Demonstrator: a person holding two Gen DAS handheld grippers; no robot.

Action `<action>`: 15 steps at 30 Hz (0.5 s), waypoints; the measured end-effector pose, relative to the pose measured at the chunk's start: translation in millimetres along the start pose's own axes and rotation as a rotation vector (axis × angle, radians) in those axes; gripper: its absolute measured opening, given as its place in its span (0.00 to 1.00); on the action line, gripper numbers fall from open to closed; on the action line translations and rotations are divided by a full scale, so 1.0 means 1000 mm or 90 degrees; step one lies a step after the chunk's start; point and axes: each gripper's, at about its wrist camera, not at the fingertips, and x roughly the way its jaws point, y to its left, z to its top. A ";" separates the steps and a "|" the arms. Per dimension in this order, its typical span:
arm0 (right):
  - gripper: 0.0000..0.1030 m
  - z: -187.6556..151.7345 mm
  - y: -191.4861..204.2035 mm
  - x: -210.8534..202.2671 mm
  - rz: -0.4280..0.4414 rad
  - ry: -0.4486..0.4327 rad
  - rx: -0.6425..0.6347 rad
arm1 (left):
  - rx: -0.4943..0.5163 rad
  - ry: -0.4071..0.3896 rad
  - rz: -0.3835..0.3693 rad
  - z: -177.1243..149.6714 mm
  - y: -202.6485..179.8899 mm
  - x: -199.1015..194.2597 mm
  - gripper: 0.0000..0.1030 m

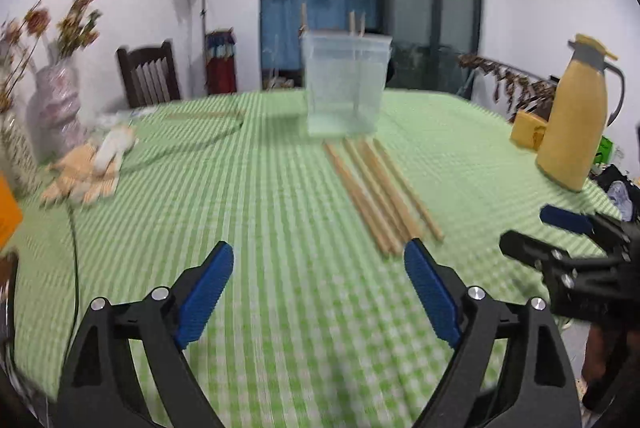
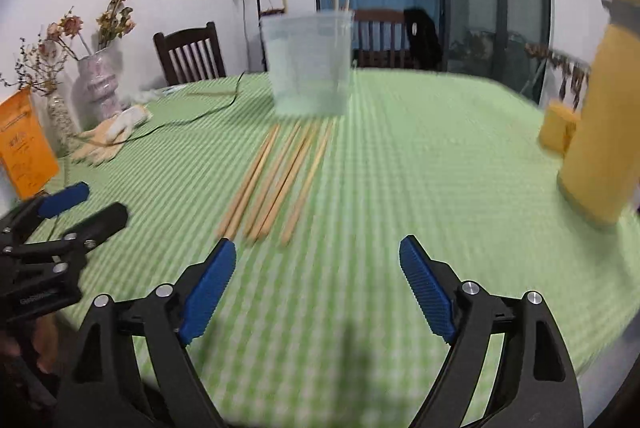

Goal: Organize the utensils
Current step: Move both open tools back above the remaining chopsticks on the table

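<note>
Left gripper (image 1: pixel 319 270) and right gripper (image 2: pixel 317 268), both spread wide and empty, above tablecloth (image 2: pixel 400 168); chopsticks (image 2: pixel 276 180) before container (image 2: pixel 310 62).

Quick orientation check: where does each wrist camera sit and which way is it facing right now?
Left wrist: on the left gripper, above the green checked tablecloth, facing the chopsticks and clear container; own open jaws below, right gripper at right.
Right wrist: on the right gripper, facing the same way; own open jaws, left gripper at left.
Shared: chopsticks, container, yellow jug, vase.
</note>
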 end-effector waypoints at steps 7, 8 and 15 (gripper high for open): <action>0.82 -0.034 0.010 -0.011 -0.026 -0.003 -0.041 | 0.051 -0.050 0.020 -0.038 -0.016 -0.029 0.82; 0.82 -0.035 0.010 -0.011 -0.030 -0.004 -0.040 | 0.043 -0.046 0.014 -0.040 -0.014 -0.029 0.82; 0.82 -0.036 0.005 -0.011 -0.039 -0.010 -0.022 | 0.044 -0.023 0.011 -0.039 -0.015 -0.022 0.82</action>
